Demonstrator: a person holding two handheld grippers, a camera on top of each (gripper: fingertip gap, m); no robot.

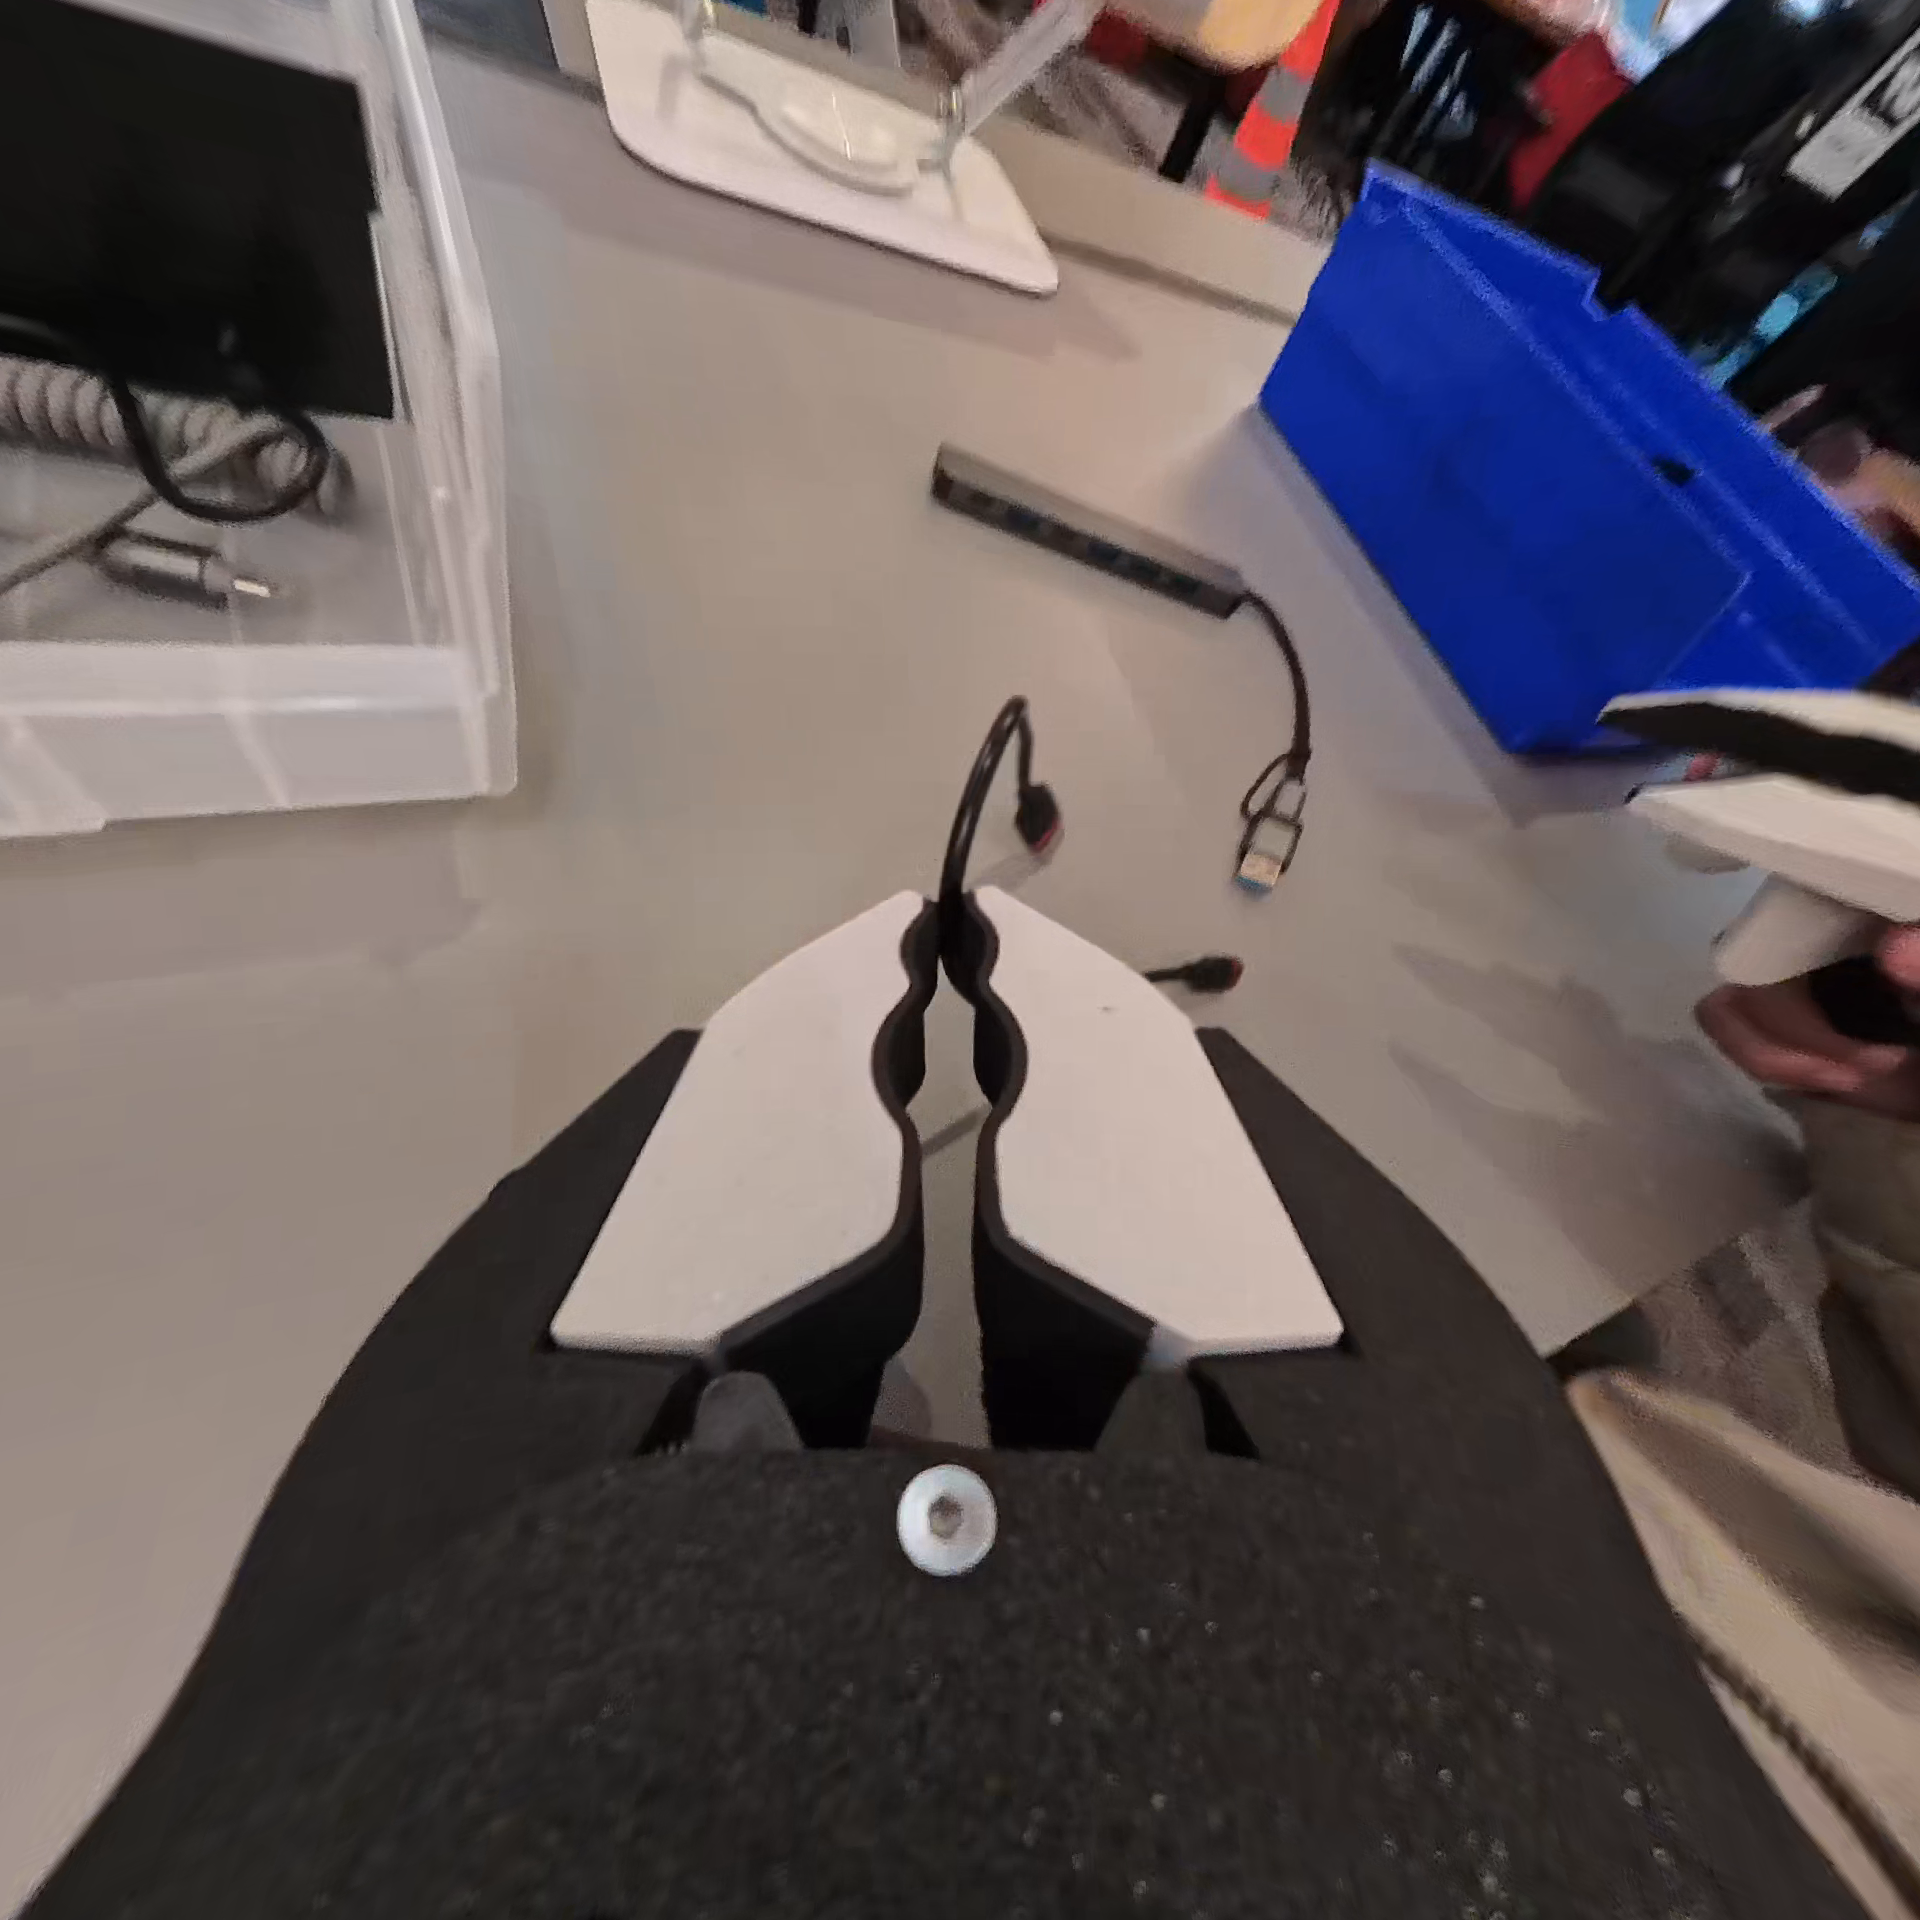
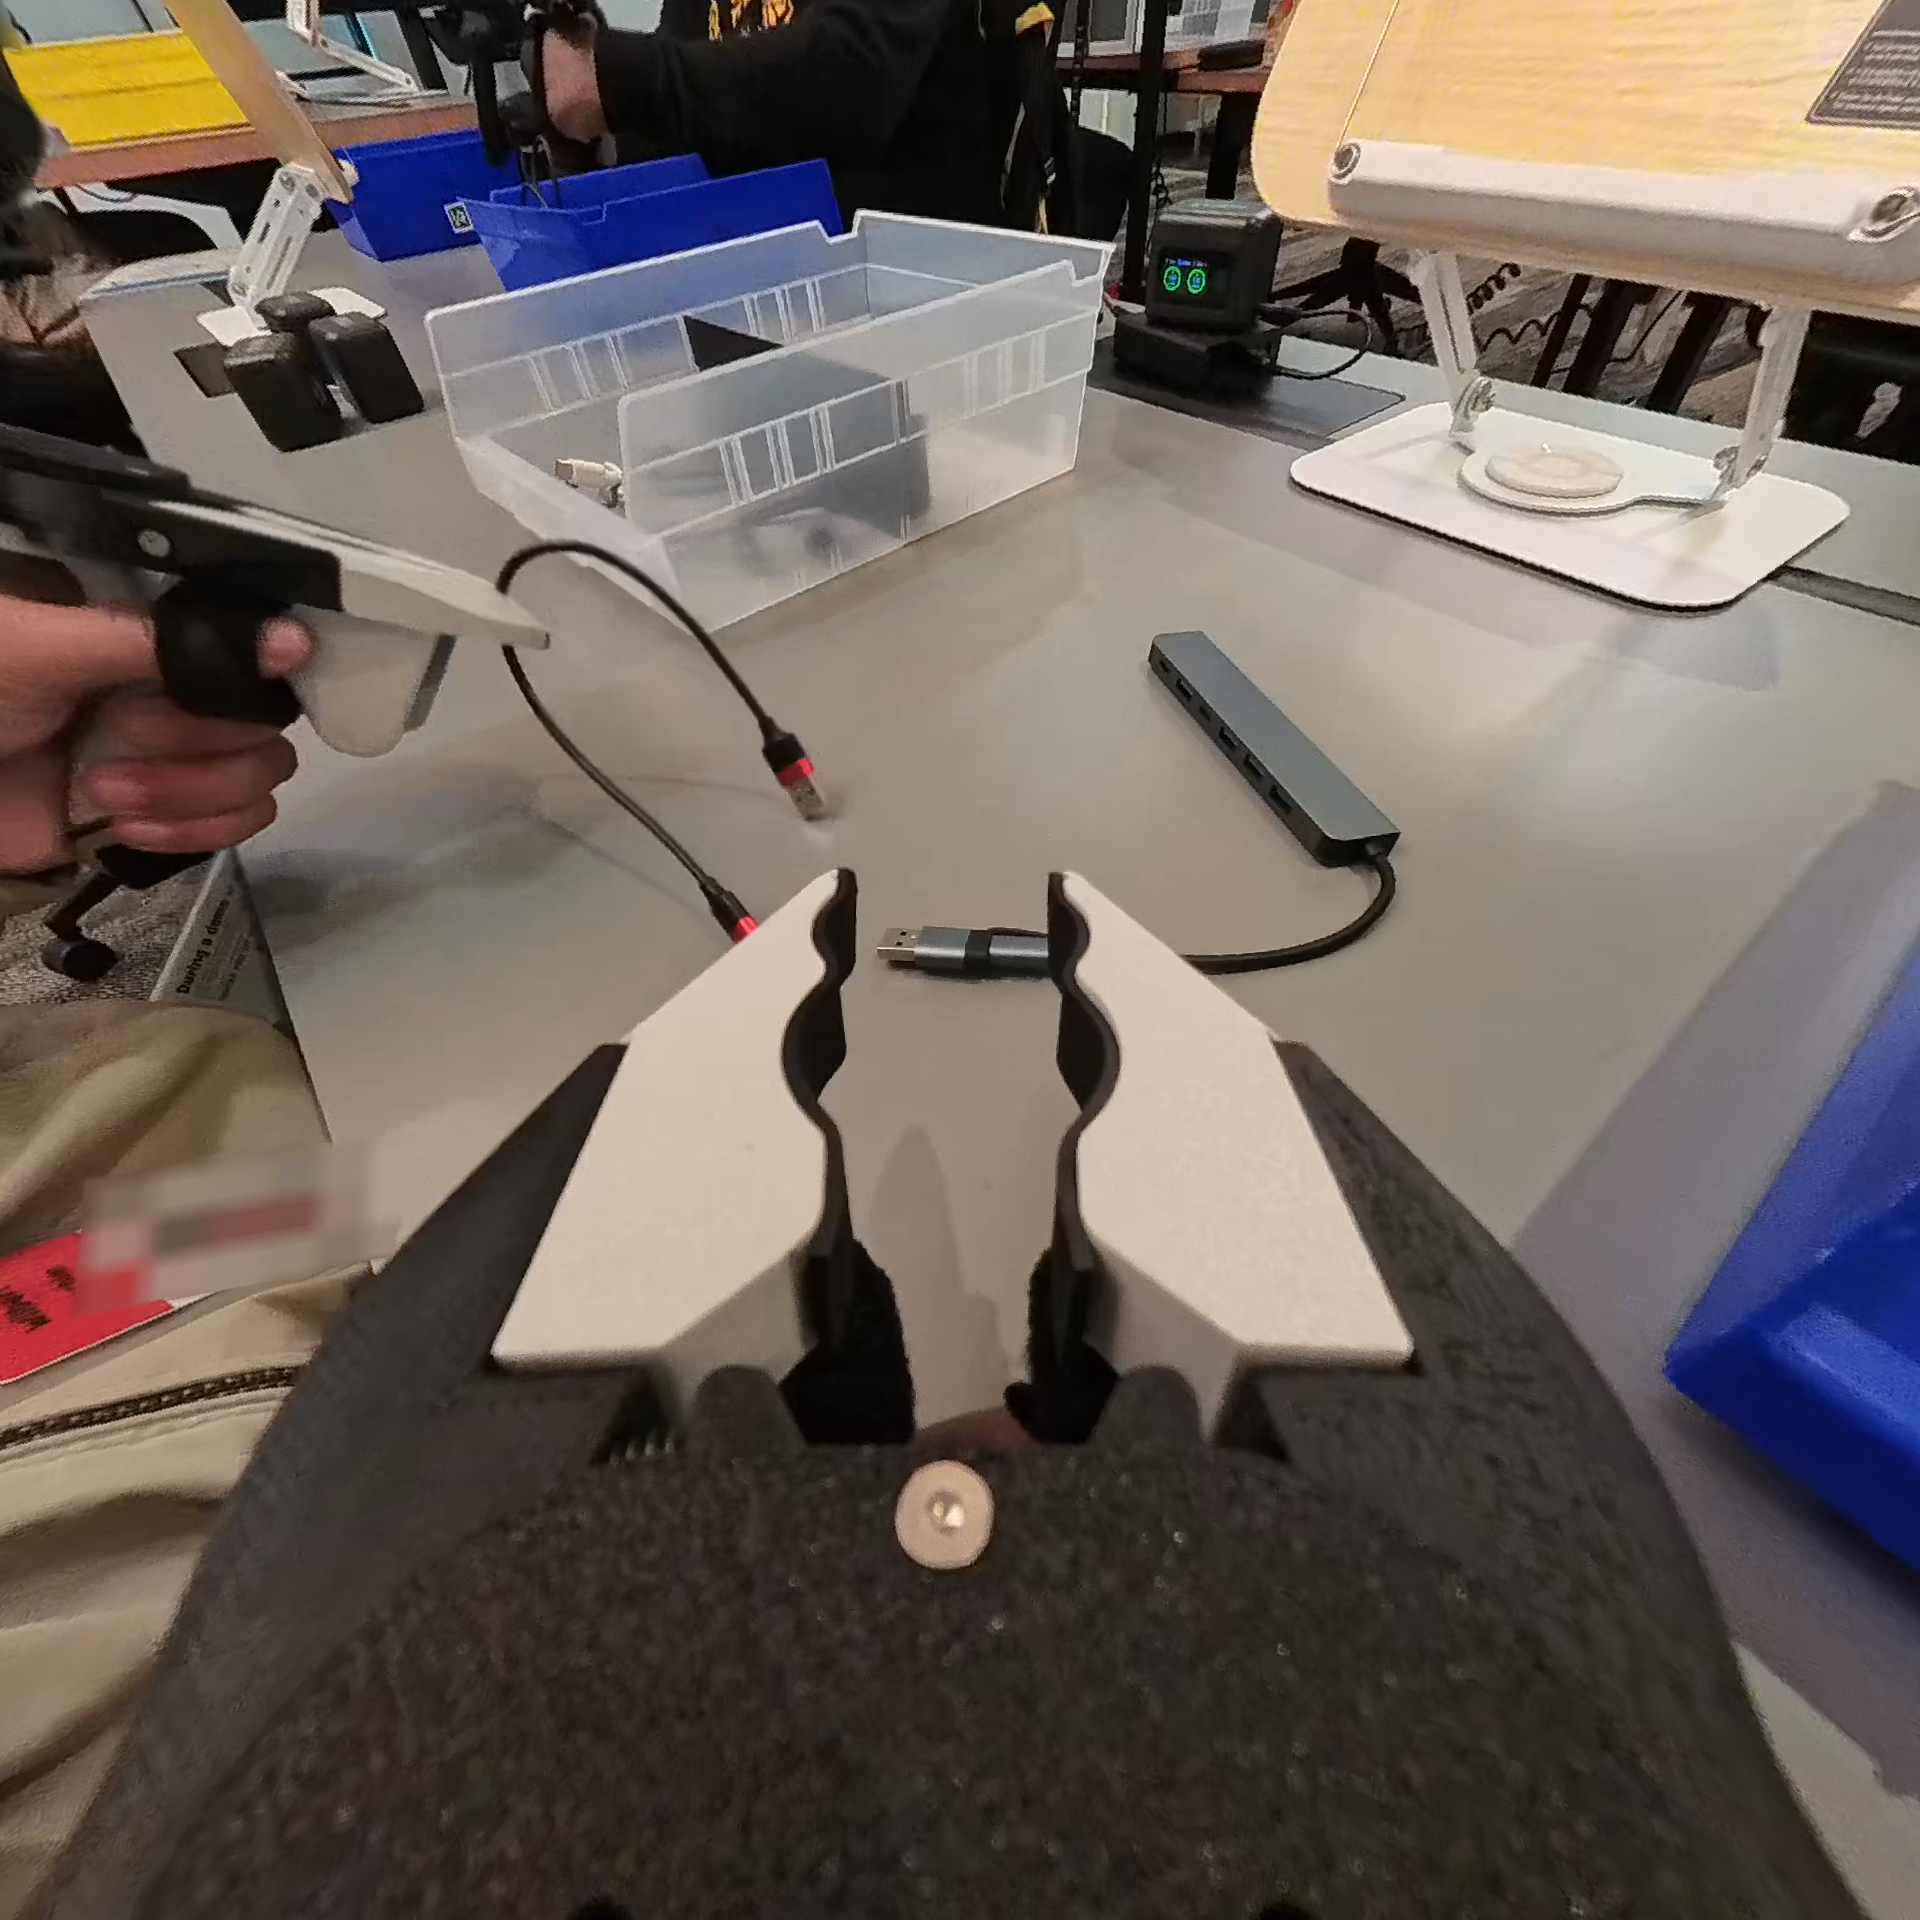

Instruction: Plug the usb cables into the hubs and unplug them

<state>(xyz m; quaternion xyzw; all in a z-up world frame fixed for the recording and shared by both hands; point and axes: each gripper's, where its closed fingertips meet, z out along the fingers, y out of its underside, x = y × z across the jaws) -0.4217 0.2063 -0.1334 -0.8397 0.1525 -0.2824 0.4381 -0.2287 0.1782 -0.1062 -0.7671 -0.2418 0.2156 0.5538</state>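
My left gripper [image 1: 951, 920] is shut on a thin black usb cable [image 1: 982, 769] and holds it above the grey table. The cable's red-collared plug [image 1: 1039, 821] hangs in front, and its other end [image 1: 1210, 974] lies on the table. In the right wrist view the left gripper [image 2: 525, 629] holds that cable [image 2: 623, 790] up at the left. The grey hub [image 2: 1273, 748] lies on the table, empty. Its lead ends in a grey plug [image 2: 935, 948]. My right gripper [image 2: 951, 914] is open, with that plug showing between its fingertips.
A clear plastic bin [image 2: 769, 416] with cables stands beyond the hub. A white stand base [image 2: 1558, 499] is at the far right. A blue bin [image 2: 1818, 1299] is close on the right. Black blocks [image 2: 312, 374] sit far left. A person stands behind the table. There is about 20 centimeters between the tips of the two grippers.
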